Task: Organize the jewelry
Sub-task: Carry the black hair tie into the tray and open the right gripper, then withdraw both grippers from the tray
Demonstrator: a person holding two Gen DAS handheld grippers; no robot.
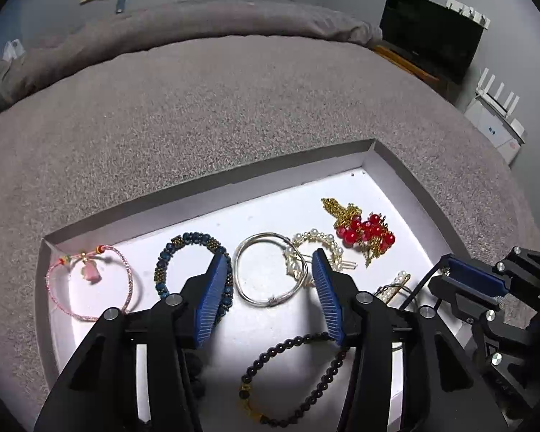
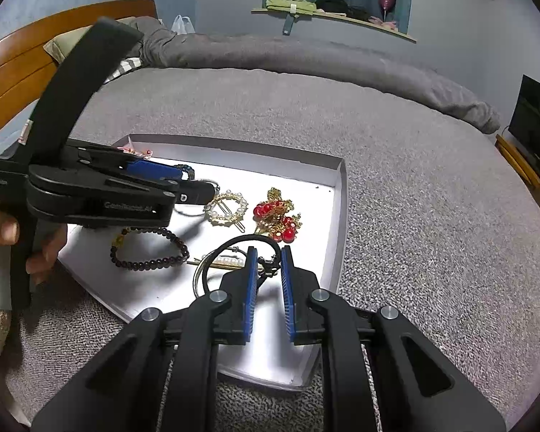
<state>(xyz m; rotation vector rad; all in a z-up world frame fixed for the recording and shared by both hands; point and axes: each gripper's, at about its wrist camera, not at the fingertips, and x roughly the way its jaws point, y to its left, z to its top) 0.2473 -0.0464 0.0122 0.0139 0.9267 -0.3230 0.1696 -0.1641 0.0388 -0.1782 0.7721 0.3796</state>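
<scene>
Nearest the right wrist camera, the right claw sits almost clenched over the near corner of the white tray, its blue pads pinching a small dark clasp on the thin black cord necklace; that cord is limp and light, so a hold at the clasp looks surest. Just beyond lie a pearl bar clip and the dark bead bracelet, loose on its string and likely to sag when lifted. Next, the left claw hangs released, with nothing between its pads, above the silver wire bangle, which looks stiff and slippery and is best taken across the wire. Beside it rest the blue bead bracelet, the pearl ring hairpin and the pink cord bracelet. Farther back lies the red bead cluster on its fine gold chain, which could snag. Beyond the tray stretches the grey bed.
</scene>
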